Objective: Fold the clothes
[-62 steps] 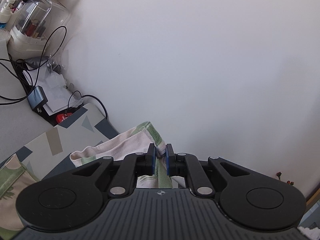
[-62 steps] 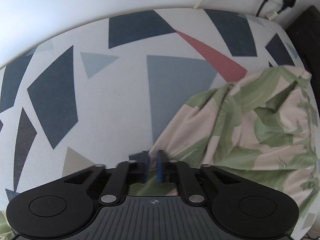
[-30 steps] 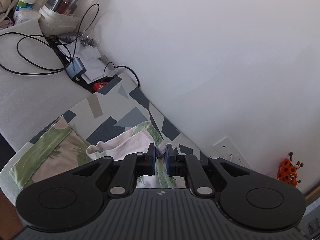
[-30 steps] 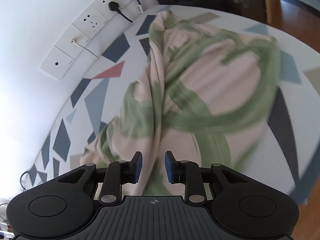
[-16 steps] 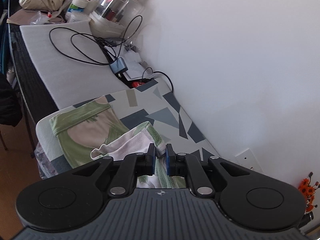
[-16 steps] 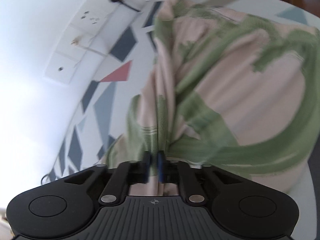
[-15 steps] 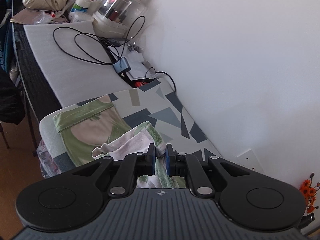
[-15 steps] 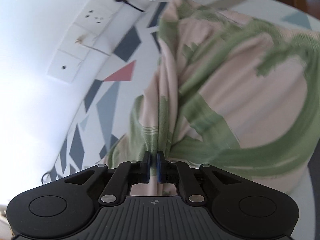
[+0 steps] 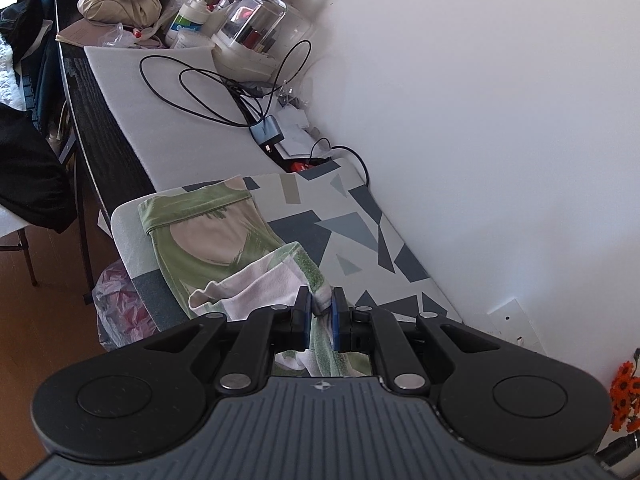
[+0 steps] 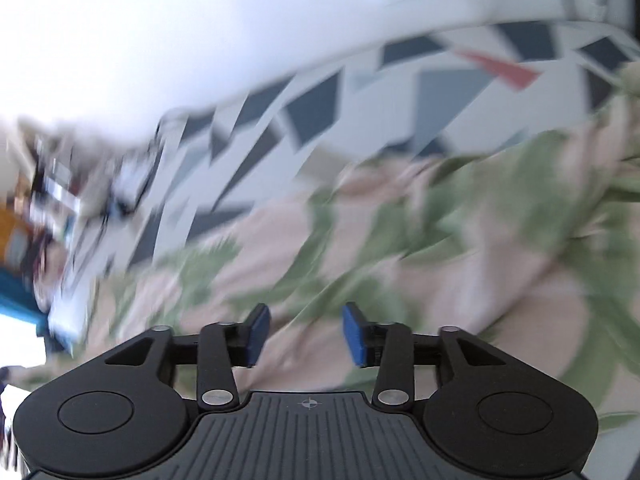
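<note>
Between the blue fingers (image 9: 305, 312) of the left gripper (image 9: 320, 314): fold of green-and-pink garment (image 9: 208, 240), clamped, remainder spread on patterned bench (image 9: 344, 220) beside white wall (image 9: 480, 120). Right gripper (image 10: 306, 334): fingers apart, holding nothing, above same garment; view blurred. Cables (image 9: 200, 92), far end.

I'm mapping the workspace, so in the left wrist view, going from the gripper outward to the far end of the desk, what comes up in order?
left gripper pinching the green and pink garment → patterned ironing board → grey charger → black cable loops → clear domed organiser → beige pouch.
</note>
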Available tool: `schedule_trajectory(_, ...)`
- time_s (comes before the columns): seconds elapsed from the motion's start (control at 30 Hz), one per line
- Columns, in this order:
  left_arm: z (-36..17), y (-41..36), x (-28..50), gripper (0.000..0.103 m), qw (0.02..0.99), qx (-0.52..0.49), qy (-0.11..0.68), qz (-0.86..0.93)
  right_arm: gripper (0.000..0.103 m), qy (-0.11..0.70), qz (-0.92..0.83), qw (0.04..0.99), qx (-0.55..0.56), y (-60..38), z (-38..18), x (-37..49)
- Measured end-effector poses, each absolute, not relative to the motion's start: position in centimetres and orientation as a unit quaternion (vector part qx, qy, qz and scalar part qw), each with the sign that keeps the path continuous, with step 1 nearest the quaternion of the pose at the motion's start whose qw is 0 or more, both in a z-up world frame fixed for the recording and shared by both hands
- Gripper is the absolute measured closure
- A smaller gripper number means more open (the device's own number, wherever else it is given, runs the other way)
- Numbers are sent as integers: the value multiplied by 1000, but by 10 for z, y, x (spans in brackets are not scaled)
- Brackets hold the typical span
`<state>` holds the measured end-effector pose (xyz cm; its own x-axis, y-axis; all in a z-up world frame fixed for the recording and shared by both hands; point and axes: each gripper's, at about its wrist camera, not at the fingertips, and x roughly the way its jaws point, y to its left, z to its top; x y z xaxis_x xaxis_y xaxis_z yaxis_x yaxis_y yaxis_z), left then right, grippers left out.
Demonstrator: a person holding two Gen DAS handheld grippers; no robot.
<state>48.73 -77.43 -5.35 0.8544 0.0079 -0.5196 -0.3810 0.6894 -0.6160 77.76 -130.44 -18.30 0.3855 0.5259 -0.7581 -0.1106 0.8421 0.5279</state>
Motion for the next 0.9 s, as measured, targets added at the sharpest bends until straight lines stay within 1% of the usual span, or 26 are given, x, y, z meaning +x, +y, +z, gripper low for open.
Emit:
schedule_trajectory(0.13,-45,-783,479,93,895,-365,236,98,59,597,210,726,268,-1276,-206,777)
schedule_trajectory(0.17,-42,-785,476,93,896,-364,235,93,63,610,200,717,272,-1272,-211,776)
schedule_trajectory(0.2,-39,-787,474,93,895,-368,238,89,69,615,192,712,277,-1269,-214,773)
schedule_trajectory(0.23,-38,-788,471,93,892,-371,242,88,89,613,187,711,290,-1270,-217,771)
schedule_trajectory(0.27,-38,-788,469,93,889,-375,246,88,98,609,184,706,312,-1275,-219,770)
schedule_trajectory(0.3,-37,-788,466,93,887,-378,250,91,99,603,181,701,334,-1280,-221,768)
schedule_trajectory(0.33,-37,-788,463,93,884,-382,253,92,102,590,177,703,356,-1288,-223,768)
schedule_trajectory(0.37,-38,-788,461,93,881,-385,257,93,103,574,174,709,370,-1296,-220,766)
schedule_trajectory(0.53,-44,-786,457,93,870,-399,275,88,103,487,167,755,407,-1350,-178,757)
schedule_trajectory(0.63,-44,-785,460,93,872,-398,273,80,102,499,163,759,384,-1358,-165,764)
schedule_trajectory(0.7,-42,-785,464,93,876,-396,267,73,94,507,161,762,369,-1363,-157,768)
schedule_trajectory(0.73,-40,-785,465,93,878,-394,263,68,81,524,158,757,356,-1354,-161,770)
schedule_trajectory(0.77,-38,-785,467,93,882,-390,258,63,75,542,156,751,344,-1342,-166,771)
schedule_trajectory(0.83,-32,-786,470,93,890,-379,249,53,73,566,150,746,318,-1315,-177,772)
schedule_trajectory(0.9,-26,-788,471,93,898,-368,236,40,67,589,138,738,299,-1290,-188,774)
